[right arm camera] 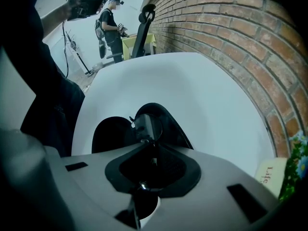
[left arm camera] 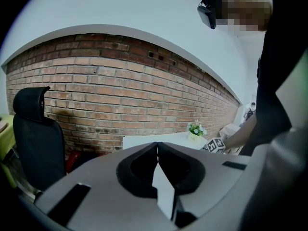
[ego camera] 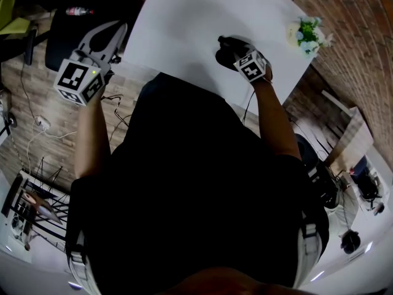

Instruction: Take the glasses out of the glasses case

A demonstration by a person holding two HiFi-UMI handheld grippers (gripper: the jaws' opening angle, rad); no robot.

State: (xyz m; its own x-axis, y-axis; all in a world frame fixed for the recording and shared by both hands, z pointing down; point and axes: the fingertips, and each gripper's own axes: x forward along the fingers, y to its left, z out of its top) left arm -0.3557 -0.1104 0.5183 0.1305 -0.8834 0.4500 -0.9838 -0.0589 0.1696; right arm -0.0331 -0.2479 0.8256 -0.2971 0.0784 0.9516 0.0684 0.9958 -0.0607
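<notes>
A black glasses case (right arm camera: 111, 134) lies open on the white table (right arm camera: 202, 95), its two halves spread apart. My right gripper (right arm camera: 153, 150) is shut on the dark glasses (right arm camera: 148, 125); one lens shows just past the jaw tips over the case, and I cannot tell whether it touches it. In the head view the right gripper (ego camera: 233, 53) sits at the case (ego camera: 222, 55) near the table's front edge. Off the table to the left, my left gripper (ego camera: 116, 32) is held up in the air. Its jaws (left arm camera: 157, 148) are shut on nothing.
A small pot of flowers (ego camera: 309, 34) stands at the table's right corner by the brick wall (right arm camera: 231, 32), with a printed card (right arm camera: 272, 174) beside it. A black office chair (left arm camera: 33, 134) stands left of the table. Another person (right arm camera: 109, 23) stands in the background.
</notes>
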